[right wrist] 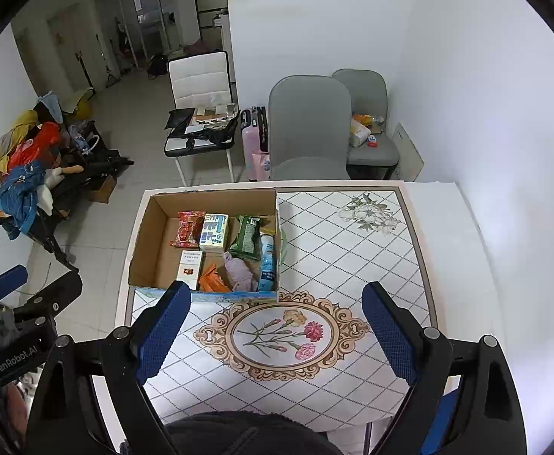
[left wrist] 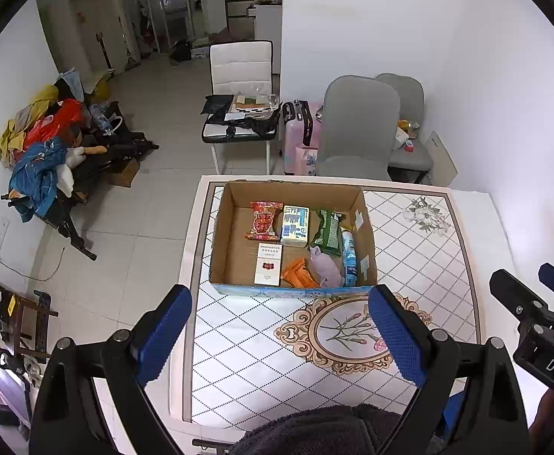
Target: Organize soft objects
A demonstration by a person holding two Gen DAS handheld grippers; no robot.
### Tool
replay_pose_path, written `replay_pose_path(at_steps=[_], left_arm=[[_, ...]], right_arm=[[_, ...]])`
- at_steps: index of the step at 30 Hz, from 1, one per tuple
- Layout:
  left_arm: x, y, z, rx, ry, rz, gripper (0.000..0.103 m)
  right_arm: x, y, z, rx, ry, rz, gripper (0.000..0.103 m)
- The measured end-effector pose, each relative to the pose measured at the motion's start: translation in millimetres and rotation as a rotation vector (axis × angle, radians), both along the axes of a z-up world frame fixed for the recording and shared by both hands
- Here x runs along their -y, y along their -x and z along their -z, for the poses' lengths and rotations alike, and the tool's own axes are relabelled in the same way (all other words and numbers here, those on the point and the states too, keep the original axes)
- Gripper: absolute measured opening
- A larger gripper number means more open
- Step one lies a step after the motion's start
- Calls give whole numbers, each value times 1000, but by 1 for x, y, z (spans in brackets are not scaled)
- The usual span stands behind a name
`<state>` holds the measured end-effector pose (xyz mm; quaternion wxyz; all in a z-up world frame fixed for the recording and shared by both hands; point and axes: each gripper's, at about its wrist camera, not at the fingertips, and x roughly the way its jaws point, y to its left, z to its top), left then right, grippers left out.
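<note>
An open cardboard box (left wrist: pixel 224 235) (right wrist: pixel 148 242) stands on the patterned table. Inside lie a red snack pack (left wrist: pixel 263 222), a tissue pack (left wrist: pixel 295 225), a green pouch (left wrist: pixel 328 233), a blue bottle (left wrist: pixel 349 254), a lilac soft toy (left wrist: pixel 326 267) (right wrist: pixel 241 271), orange packets (left wrist: pixel 299 275) and a white carton (left wrist: pixel 268 264). My left gripper (left wrist: pixel 280 330) is open and empty above the table's near side, short of the box. My right gripper (right wrist: pixel 277 330) is open and empty over the floral medallion (right wrist: pixel 280 335).
The table (left wrist: pixel 421 265) fills the lower right, with a wall close on its right. Grey chairs (left wrist: pixel 356 125) and a pink suitcase (left wrist: pixel 301 132) stand behind it. A white chair (left wrist: pixel 239 72) with papers and a clothes pile (left wrist: pixel 41 144) are on the floor at left.
</note>
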<state>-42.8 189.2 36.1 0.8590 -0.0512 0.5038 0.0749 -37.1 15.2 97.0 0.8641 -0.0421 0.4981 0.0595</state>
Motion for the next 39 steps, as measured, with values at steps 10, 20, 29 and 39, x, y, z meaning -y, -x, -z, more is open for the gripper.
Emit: replay_pose_path(at_steps=[10,20,29,39], left_arm=[[1,1,-1,1,0,0,95],[0,1,-1,4,-1,-1,95],[-1,3,-4,6,-4,0,95],[-3,4,-6,13,-7,0,95]], right_arm=[[-2,-1,1,-6,-7,-6,94],[-2,0,3,-7,-7,-9,94],[-3,0,1,-8,-12,-10,94],[-1,-2,0,-6,-12,-12,94]])
